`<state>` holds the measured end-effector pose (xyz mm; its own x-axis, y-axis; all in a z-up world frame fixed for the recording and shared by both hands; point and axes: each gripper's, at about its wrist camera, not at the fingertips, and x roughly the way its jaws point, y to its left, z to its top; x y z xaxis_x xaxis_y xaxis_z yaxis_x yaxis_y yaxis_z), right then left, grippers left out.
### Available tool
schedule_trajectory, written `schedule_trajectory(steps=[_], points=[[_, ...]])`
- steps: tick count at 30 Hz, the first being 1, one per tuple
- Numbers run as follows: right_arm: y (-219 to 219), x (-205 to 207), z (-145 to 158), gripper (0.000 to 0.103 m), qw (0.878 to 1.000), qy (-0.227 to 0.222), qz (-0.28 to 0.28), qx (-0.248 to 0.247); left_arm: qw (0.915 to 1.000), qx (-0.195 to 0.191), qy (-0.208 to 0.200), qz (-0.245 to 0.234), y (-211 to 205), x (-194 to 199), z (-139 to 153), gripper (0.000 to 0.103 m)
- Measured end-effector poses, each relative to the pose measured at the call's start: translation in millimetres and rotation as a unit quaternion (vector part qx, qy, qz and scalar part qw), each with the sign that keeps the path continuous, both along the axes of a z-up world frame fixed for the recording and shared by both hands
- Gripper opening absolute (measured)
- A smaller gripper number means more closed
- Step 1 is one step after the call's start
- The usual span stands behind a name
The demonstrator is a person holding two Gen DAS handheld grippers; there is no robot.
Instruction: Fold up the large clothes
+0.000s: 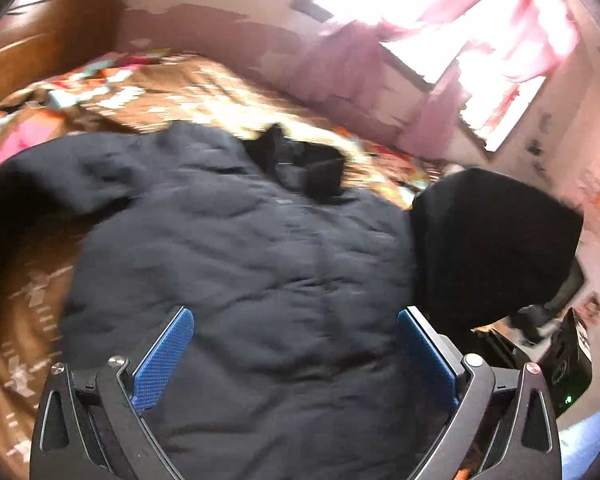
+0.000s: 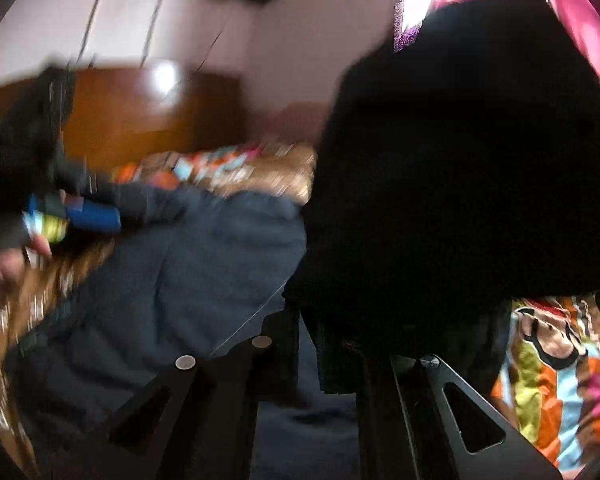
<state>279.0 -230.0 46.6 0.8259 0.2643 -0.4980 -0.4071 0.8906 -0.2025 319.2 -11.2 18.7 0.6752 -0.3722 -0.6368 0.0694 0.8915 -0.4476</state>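
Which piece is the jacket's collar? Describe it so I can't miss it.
Start at the patterned bedspread. The dark blue jacket lies spread across it. At its far edge, toward the window, the collar is the upturned black flap, darker than the quilted body.

Left wrist view rides behind the left claw (image 1: 294, 354), angled down across the dark jacket (image 1: 236, 264) on the bed (image 1: 204, 92), facing the window wall. Right wrist view is close, mostly blocked by black fabric (image 2: 460, 184), facing the headboard (image 2: 152, 116). Shared: jacket, bedspread.
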Motion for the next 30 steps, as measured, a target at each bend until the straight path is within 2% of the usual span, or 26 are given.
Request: schedule_trajectory(steps=[1,2,4,7,11,13,16,17,19,21,23,25,26,28,30], points=[[17,0,-7,0.025,1.0,0.024,0.014,-0.011,0.9996,0.013,0.01,0.023,11,-5,-8,0.102],[27,-1,-11,0.056,0.999,0.039,0.022,-0.013,0.9992,0.015,0.016,0.033,17,-9,-14,0.102],[38,-6,-20,0.093,0.998,0.054,0.031,-0.011,0.9982,0.008,0.032,0.05,32,-15,-32,0.102],[44,-19,-23,0.094,0.997,0.072,0.034,0.013,0.9975,0.0,0.05,0.05,42,-18,-52,0.102],[-4,-34,-40,0.094,0.994,0.089,-0.002,0.065,0.9972,-0.031,0.065,0.016,32,-14,-70,0.102],[-35,-35,-51,0.094,0.991,0.095,-0.021,0.094,0.995,-0.037,0.093,0.01,22,-7,-82,0.102],[-75,-41,-62,0.094,0.985,0.101,-0.049,0.13,0.9898,-0.054,0.128,0.032,15,13,-96,0.091],[-92,-40,-81,0.094,0.984,0.102,-0.057,0.135,0.9886,-0.063,0.132,0.037,16,14,-98,0.085],[-109,-31,-89,0.094,0.982,0.098,-0.077,0.144,0.9826,-0.104,0.146,0.049,20,25,-104,0.08],[-119,-35,-92,0.094,0.979,0.093,-0.095,0.156,0.9769,-0.135,0.154,0.062,25,32,-106,0.067],[-124,-36,-93,0.094,0.977,0.092,-0.107,0.161,0.9703,-0.142,0.178,0.083,29,42,-111,0.034],[-125,-37,-95,0.094,0.975,0.095,-0.122,0.158,0.9677,-0.128,0.192,0.102,30,46,-113,0.009],[-123,-32,-96,0.094,0.975,0.098,-0.128,0.156,0.9676,-0.127,0.192,0.103,31,46,-113,0.008],[-120,-35,-91,0.094,0.975,0.093,-0.138,0.149,0.9752,-0.108,0.172,0.089,32,48,-101,0.006],[-112,-32,-81,0.094,0.977,0.081,-0.153,0.126,0.9882,-0.049,0.118,0.083,31,46,-78,0.006]])
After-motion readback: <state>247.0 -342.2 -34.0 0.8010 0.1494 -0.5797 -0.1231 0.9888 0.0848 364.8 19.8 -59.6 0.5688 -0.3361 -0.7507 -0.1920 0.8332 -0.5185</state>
